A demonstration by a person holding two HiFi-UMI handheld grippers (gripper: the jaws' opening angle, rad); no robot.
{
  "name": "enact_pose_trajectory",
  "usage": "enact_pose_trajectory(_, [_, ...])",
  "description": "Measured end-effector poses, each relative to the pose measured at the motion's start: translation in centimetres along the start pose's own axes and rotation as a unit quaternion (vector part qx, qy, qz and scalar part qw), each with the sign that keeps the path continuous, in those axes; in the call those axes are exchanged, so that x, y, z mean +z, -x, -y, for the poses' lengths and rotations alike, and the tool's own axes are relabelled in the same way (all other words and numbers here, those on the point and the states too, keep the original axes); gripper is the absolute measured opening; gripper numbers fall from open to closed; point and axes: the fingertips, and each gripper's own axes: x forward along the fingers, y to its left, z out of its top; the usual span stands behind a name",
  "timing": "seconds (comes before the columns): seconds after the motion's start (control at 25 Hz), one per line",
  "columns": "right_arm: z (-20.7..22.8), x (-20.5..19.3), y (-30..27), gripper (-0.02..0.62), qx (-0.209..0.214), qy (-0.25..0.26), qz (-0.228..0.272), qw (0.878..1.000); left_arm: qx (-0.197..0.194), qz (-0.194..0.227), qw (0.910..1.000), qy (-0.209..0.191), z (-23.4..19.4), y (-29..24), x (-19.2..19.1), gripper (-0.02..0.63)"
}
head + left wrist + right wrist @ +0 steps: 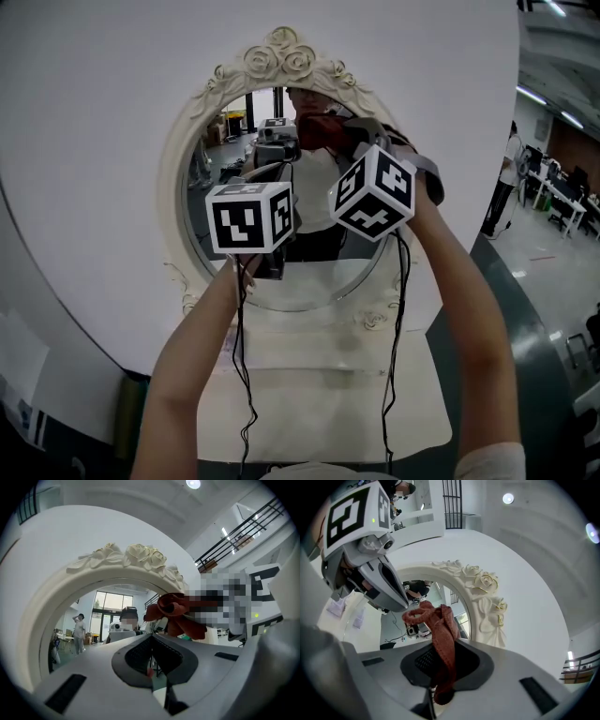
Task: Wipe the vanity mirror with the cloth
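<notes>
An oval vanity mirror with a cream rose-carved frame stands against a white panel. A red cloth is bunched at the upper part of the glass, with my right gripper shut on it. The right gripper view shows the cloth rising out of the closed jaws of that gripper, beside the frame. My left gripper hovers just left of it before the glass. Its jaws are shut with nothing in them, and the cloth hangs close ahead on the right.
A cream vanity top lies below the mirror. Black cables hang from both grippers over it. The white curved panel fills the left. At far right a person stands near desks in an open hall.
</notes>
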Motion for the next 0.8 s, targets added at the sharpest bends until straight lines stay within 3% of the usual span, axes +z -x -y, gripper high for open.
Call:
enact_pose_trajectory(0.4, [-3.2,-1.3,0.0,0.06,0.034,0.004,-0.006,0.999,-0.013,-0.035,0.9993,0.0,1.3,-0.4,-4.1,0.009])
enact_pose_trajectory(0.8, [-11.2,-6.3,0.9,0.06,0.084,-0.032,-0.03,0.995,-0.033,-0.109,0.9933,0.02,3.6,0.3,-14.1,0.01])
